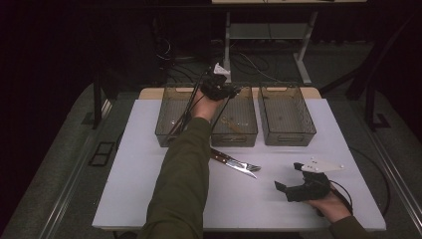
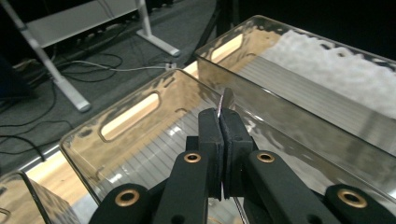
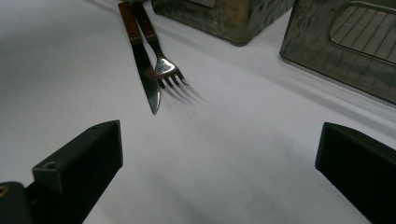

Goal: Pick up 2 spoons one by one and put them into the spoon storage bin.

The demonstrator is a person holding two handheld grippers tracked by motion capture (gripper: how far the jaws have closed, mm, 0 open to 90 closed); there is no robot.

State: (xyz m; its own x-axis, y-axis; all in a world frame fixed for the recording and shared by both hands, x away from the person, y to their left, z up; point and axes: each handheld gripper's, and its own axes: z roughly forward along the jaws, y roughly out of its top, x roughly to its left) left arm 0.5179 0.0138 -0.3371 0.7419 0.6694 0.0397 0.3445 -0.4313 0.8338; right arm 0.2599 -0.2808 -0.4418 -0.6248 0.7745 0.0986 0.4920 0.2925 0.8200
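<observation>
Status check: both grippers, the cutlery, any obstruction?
Left gripper shut on thin metal utensil above middle bin. Right gripper open, idle. Knife, fork on table. Nothing blocking.

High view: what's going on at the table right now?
A person is sorting cutlery into clear bins. The left tool is shut on a thin metal piece of cutlery, held over the middle bin; which utensil it is cannot be told. The right tool rests open on the white table, holding nothing. A knife and a fork with wooden handles lie side by side on the table in front of the bins.
</observation>
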